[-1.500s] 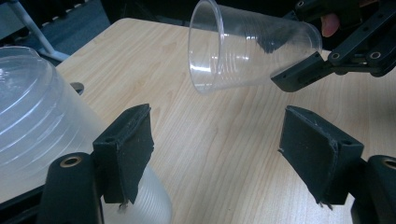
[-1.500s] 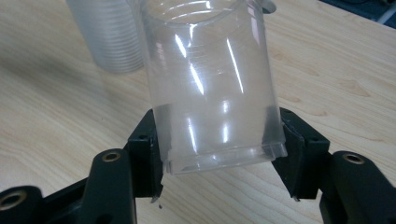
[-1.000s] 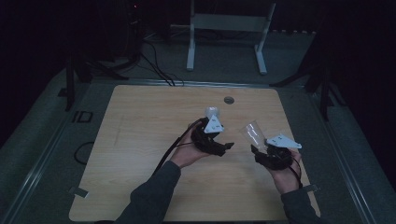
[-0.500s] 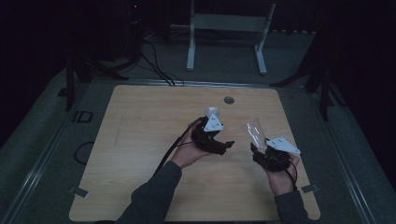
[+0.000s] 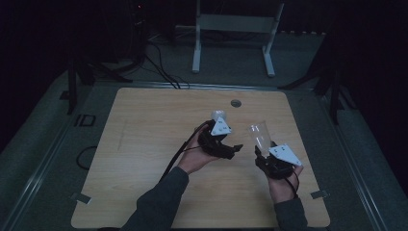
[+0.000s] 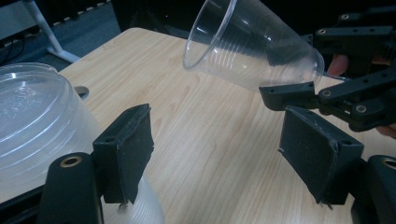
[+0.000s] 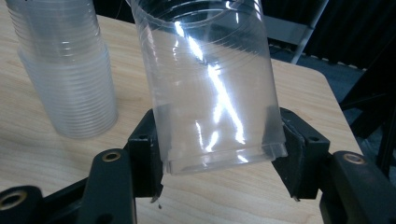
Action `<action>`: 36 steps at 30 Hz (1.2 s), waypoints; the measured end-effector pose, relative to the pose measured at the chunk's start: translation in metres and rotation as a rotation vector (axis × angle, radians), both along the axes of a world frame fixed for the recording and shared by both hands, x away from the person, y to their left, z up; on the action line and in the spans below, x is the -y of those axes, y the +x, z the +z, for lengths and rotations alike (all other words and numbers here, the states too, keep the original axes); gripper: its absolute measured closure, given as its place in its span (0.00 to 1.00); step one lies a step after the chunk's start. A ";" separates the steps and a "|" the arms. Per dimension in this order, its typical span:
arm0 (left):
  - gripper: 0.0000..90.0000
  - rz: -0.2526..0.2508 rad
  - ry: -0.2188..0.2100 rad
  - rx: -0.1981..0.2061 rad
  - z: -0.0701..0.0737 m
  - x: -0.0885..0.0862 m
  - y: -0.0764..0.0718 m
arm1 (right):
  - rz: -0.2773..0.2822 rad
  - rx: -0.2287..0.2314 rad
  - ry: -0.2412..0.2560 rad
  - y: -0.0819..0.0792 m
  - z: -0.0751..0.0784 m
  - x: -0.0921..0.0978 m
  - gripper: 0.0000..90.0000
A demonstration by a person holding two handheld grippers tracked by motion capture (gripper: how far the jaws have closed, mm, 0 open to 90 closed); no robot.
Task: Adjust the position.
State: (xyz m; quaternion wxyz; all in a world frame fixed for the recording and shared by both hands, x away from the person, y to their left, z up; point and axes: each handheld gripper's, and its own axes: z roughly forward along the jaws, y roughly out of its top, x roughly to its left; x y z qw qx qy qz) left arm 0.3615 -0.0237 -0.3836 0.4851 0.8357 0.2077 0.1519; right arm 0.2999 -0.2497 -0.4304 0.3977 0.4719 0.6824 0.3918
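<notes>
The tabletop is a light wood-grain board with rounded corners and a small round grommet near its far edge. It stands on grey flooring in a dim room. Beyond the far edge stands a pale metal frame on two legs, and black cables run across the floor at the far left. Short strips of tape mark the tabletop's near corners.

The right gripper is held over the right half of the tabletop, its fingers clamped on the base of a clear plastic cup. The cup is off the surface, mouth tilted up and away; in the high view it rises from the gripper toward the middle of the board.

The left gripper is held near the centre of the tabletop, its fingers spread wide with nothing between them. A stack of clear cups stands on the tabletop just beside its left finger; whether they touch I cannot tell. The right gripper view shows this stack upside down, base uppermost, well apart from the held cup.
</notes>
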 end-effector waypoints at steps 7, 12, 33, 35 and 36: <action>0.28 0.011 -0.025 -0.017 0.000 0.001 0.002 | -0.019 0.016 0.026 0.000 -0.002 0.001 0.46; 0.28 0.027 -0.060 -0.023 0.001 0.004 0.003 | -0.042 0.040 0.055 -0.001 -0.003 0.003 0.46; 0.28 0.045 -0.181 -0.093 0.001 0.012 0.009 | -0.030 0.102 0.149 -0.004 -0.005 0.005 0.46; 0.28 0.046 -0.191 -0.100 0.001 0.014 0.009 | -0.032 0.107 0.152 -0.004 -0.005 0.004 0.46; 0.28 0.043 -0.193 -0.101 0.000 0.015 0.009 | -0.032 0.108 0.154 -0.004 -0.005 0.004 0.46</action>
